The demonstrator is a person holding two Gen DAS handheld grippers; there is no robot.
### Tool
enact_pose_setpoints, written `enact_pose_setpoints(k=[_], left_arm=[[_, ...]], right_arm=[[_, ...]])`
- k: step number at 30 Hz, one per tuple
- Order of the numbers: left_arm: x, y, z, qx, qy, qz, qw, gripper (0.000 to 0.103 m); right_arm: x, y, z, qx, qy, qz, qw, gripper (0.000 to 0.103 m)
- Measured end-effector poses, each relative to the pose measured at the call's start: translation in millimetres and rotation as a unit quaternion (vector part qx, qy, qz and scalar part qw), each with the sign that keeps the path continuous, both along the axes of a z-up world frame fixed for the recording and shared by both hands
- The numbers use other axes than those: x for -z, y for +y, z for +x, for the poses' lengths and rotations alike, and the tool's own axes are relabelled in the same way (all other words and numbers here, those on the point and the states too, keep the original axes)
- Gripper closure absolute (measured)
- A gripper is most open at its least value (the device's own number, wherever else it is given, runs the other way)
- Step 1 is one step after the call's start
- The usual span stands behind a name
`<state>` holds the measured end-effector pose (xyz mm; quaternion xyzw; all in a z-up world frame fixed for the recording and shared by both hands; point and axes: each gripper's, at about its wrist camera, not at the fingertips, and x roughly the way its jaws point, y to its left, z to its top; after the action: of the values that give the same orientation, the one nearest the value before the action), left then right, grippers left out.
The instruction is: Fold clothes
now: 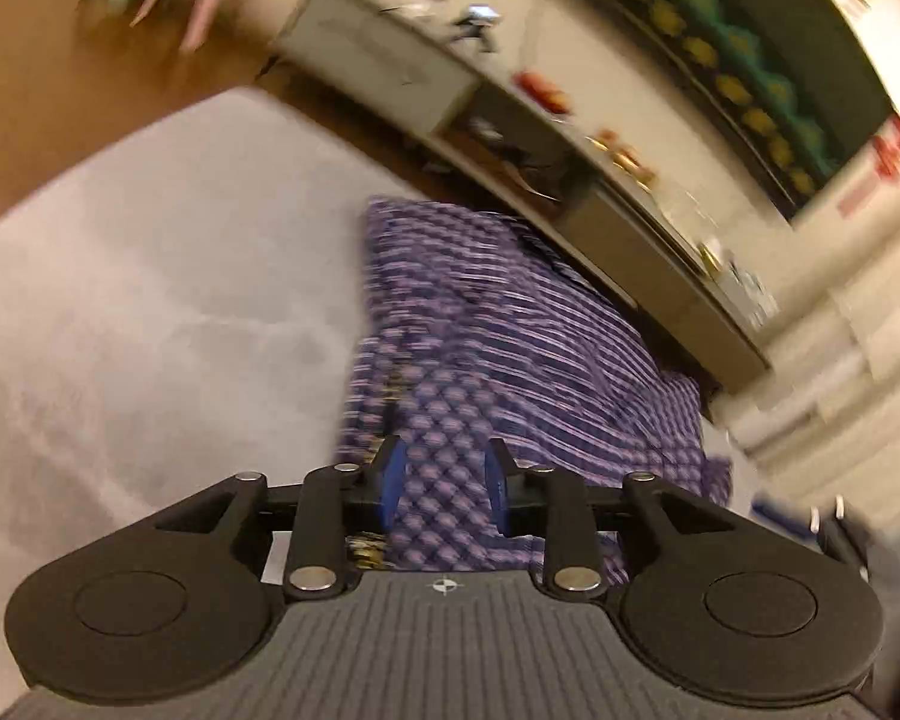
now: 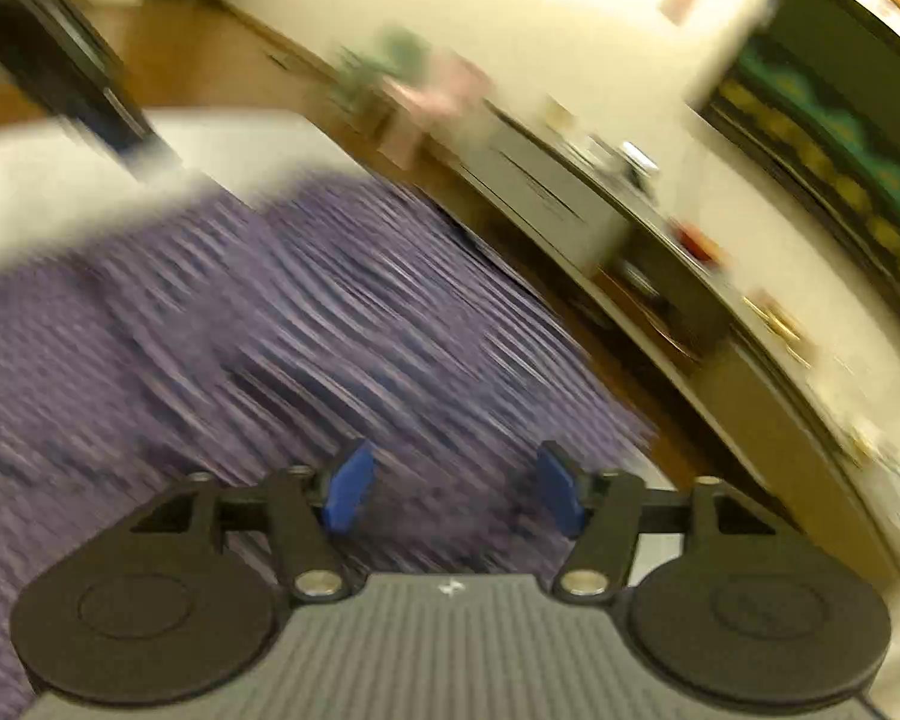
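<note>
While the purple patterned garment (image 1: 498,324) lies part-folded on the grey-white bed (image 1: 150,300), both tongs stand off it: left tongs (image 1: 444,486) narrowly parted over cloth, right tongs (image 2: 453,489) wide. Next, pinch matching edges and pull evenly.

A pale grey mattress (image 1: 150,276) carries a purple patterned garment (image 1: 486,336), which lies spread along the mattress's right side, up to the edge nearest the low cabinet. The rest of the mattress surface shows bare cloth. Brown wooden floor (image 1: 48,102) surrounds it.
</note>
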<state>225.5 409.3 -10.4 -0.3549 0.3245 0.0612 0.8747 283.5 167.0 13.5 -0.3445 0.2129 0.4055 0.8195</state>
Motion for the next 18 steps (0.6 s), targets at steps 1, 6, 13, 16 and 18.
enact_pose_setpoints(k=[1, 6, 13, 16, 18], left_arm=[[4.7, 8.6, 0.0, -0.011, 0.002, -0.018, 0.9998, 0.071], [4.2, 17.4, -8.9, -0.015, -0.013, -0.075, 0.997, 0.044], [4.0, 10.2, -31.3, -0.018, -0.031, -0.123, 0.9918, 0.017], [5.5, -6.1, -20.7, 0.007, -0.044, -0.145, 0.9884, 0.012], [8.1, -19.4, -7.0, 0.026, -0.045, -0.148, 0.9876, 0.011]], right_arm=[[1.1, 13.4, -12.5, -0.032, 0.008, 0.006, 0.999, 0.034], [30.8, 83.8, -46.4, -0.114, 0.005, -0.021, 0.993, 0.049], [19.1, 92.5, -31.9, -0.043, 0.022, 0.034, 0.998, 0.099], [-2.4, 73.5, -34.7, -0.03, 0.053, 0.084, 0.995, 0.1], [-10.4, 61.8, -42.9, -0.038, 0.076, 0.105, 0.991, 0.1]])
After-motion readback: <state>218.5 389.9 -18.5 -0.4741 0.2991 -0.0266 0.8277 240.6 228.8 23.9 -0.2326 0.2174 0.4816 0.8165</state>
